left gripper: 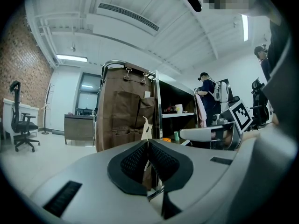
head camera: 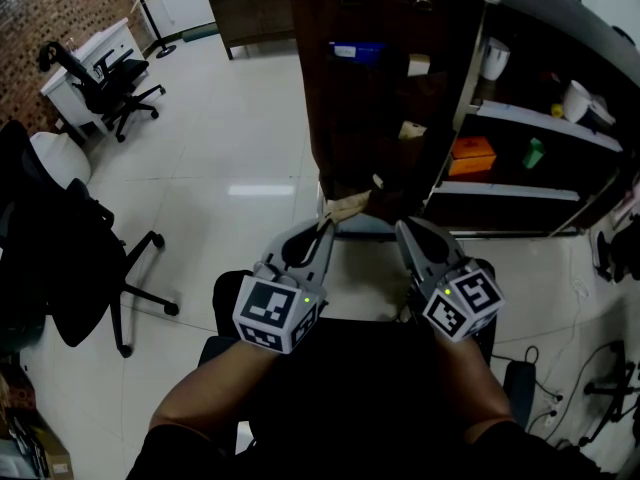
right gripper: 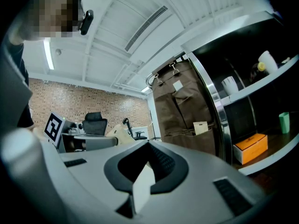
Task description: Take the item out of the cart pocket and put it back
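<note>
A brown fabric pocket organiser (head camera: 370, 98) hangs on the cart's side, ahead of both grippers. My left gripper (head camera: 328, 223) is shut on a thin beige card (head camera: 350, 206), held in the air in front of the lower pockets. In the left gripper view the card (left gripper: 146, 125) stands up out of the closed jaws, with the organiser (left gripper: 124, 115) beyond it. My right gripper (head camera: 400, 226) hovers beside it, jaws together and nothing in them. Another beige card (right gripper: 200, 127) sits in a pocket of the organiser (right gripper: 184, 106).
The cart's shelves (head camera: 545, 118) on the right carry an orange box (head camera: 470, 155), a green cup (head camera: 533, 153) and white cups. Office chairs (head camera: 110, 83) stand at the left, one black chair (head camera: 60, 258) close by. A person (left gripper: 205, 97) stands past the cart.
</note>
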A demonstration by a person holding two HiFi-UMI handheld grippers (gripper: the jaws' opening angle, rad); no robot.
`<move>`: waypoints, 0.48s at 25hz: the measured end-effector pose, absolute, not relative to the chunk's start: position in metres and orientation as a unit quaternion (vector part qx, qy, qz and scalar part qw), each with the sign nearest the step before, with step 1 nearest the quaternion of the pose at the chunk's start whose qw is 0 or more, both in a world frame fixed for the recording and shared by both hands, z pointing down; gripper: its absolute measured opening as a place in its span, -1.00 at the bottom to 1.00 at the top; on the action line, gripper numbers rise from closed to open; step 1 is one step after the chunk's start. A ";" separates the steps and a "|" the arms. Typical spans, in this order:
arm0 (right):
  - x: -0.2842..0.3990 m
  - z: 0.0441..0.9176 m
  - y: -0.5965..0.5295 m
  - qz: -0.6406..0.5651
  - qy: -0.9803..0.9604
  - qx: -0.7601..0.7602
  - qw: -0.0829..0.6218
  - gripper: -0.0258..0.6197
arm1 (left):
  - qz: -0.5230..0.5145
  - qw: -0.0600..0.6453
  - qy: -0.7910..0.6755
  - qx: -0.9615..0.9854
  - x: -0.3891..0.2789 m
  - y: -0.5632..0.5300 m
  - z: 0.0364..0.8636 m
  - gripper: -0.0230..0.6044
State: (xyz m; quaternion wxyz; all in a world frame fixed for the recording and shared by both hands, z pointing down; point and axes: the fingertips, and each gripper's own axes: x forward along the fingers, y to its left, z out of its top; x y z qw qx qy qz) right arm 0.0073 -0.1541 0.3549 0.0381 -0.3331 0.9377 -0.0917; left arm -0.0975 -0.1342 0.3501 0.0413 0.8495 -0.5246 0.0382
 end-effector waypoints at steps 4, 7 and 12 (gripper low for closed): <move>0.008 0.354 -0.155 -0.092 0.937 -0.334 0.039 -0.86 | 0.039 0.037 -0.524 0.850 -0.096 -0.134 0.349 -0.92; 0.009 0.354 -0.155 -0.093 0.937 -0.334 0.042 -0.86 | 0.041 0.036 -0.523 0.851 -0.095 -0.134 0.349 -0.92; 0.013 0.352 -0.157 -0.094 0.936 -0.335 0.048 -0.86 | 0.047 -0.009 -0.527 0.848 -0.097 -0.138 0.322 -0.92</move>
